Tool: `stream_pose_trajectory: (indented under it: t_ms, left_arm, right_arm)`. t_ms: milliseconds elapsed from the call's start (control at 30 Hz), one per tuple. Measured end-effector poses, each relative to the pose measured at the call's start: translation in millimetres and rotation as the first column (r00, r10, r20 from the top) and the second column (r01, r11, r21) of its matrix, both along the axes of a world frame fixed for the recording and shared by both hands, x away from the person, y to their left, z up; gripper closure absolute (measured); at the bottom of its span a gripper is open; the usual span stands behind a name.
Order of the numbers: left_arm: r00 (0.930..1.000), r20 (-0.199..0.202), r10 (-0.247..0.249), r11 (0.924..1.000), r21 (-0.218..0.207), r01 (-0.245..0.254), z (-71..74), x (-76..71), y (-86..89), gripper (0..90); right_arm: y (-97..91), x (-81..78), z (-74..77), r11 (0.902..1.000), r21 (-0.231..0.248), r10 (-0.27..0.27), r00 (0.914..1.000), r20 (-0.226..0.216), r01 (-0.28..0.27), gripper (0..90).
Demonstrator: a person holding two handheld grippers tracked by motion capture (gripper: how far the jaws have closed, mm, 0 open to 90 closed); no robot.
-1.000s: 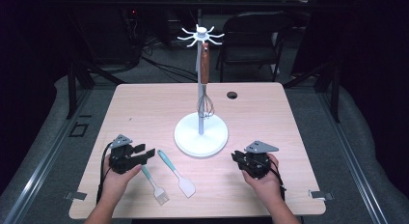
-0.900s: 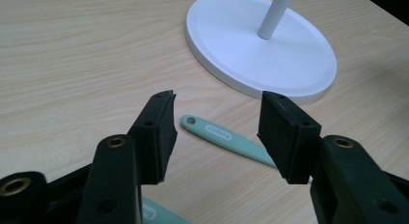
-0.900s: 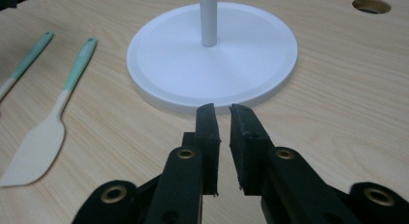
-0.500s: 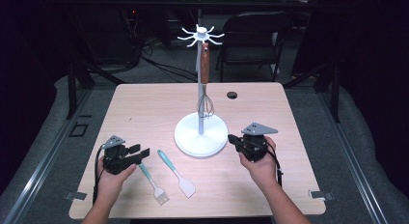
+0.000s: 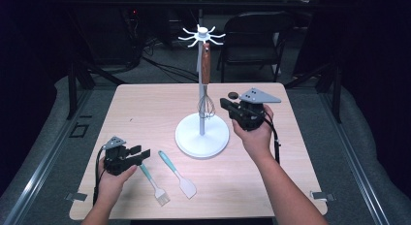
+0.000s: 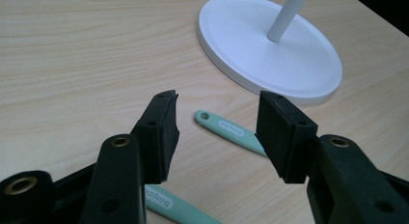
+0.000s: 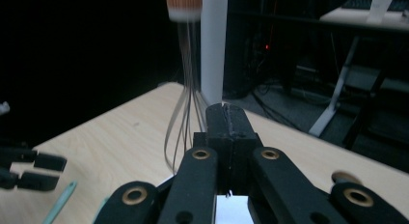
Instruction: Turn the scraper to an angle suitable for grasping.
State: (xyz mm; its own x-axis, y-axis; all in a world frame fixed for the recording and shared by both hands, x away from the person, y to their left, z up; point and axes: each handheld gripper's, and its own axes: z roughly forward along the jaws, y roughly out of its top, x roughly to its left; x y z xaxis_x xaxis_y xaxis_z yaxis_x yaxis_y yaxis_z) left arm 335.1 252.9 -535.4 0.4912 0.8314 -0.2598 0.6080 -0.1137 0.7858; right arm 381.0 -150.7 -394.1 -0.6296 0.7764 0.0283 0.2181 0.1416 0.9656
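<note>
A white stand (image 5: 201, 137) with a hook crown rises mid-table. A whisk (image 5: 206, 72) with a wooden handle hangs on it. My right gripper (image 5: 224, 103) is raised beside the pole, shut with nothing in it, its tips just right of the whisk wires. In the right gripper view the closed jaws (image 7: 226, 115) point at the wires (image 7: 185, 89) and pole (image 7: 213, 45). My left gripper (image 5: 142, 154) rests low at the front left, open and empty. A teal brush (image 5: 152, 184) and a teal spatula (image 5: 178, 174) lie beside it. Beyond the open left jaws (image 6: 217, 101) lies the spatula handle (image 6: 226, 130).
A small dark round object (image 5: 233, 95) sits on the table behind the right gripper. The stand's wide base (image 6: 270, 50) lies just beyond the utensils. A chair (image 5: 257, 36) and dark equipment stand past the table's far edge.
My right hand has lifted off the table and moved up toward the stand and the hanging whisk. The left hand and both teal utensils have stayed in place.
</note>
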Motion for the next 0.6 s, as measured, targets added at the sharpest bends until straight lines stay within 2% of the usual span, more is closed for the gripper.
stream_pose_trajectory:
  t_ms: [33,67,133,233,300,433,467,600]
  left_arm:
    - [1.0000,-0.001,0.000,1.0000,0.001,0.000,0.1,0.3,0.9,49.3]
    - [1.0000,-0.001,0.000,1.0000,0.001,0.000,0.1,0.3,0.9,49.3]
    - [1.0000,0.002,0.005,1.0000,-0.005,-0.005,-0.1,0.6,1.2,49.3]
    - [1.0000,0.004,0.005,1.0000,-0.004,-0.005,0.0,0.7,1.1,49.2]
    - [1.0000,0.001,0.000,1.0000,-0.002,0.000,-0.1,0.8,1.1,49.3]
    - [1.0000,-0.006,-0.006,1.0000,0.004,0.006,-0.5,1.1,1.2,49.3]
    - [1.0000,-0.006,-0.006,1.0000,0.004,0.006,-0.5,1.1,1.2,49.3]
    - [1.0000,-0.001,0.005,1.0000,-0.002,-0.005,-1.4,1.4,1.1,49.2]
  right_arm:
    - [2.2,3.2,10.3,1.0000,0.006,-0.001,0.9998,0.021,0.001,90.0]
    - [2.2,3.2,10.3,1.0000,0.006,-0.001,0.9998,0.021,0.001,90.0]
    - [3.9,7.9,23.5,0.9997,0.023,0.000,0.9990,0.044,-0.001,90.0]
    - [4.7,10.7,31.8,0.9994,0.035,-0.007,0.9981,0.061,0.005,90.0]
    - [4.3,14.7,44.1,0.9988,0.043,-0.026,0.9953,0.093,0.022,90.0]
    - [1.0,19.3,60.3,0.9978,0.058,-0.038,0.9939,0.103,0.033,90.0]
    - [1.0,19.3,60.3,0.9978,0.058,-0.038,0.9939,0.103,0.033,90.0]
    - [-1.7,25.1,79.9,0.9962,0.069,-0.061,0.9897,0.130,0.052,90.0]
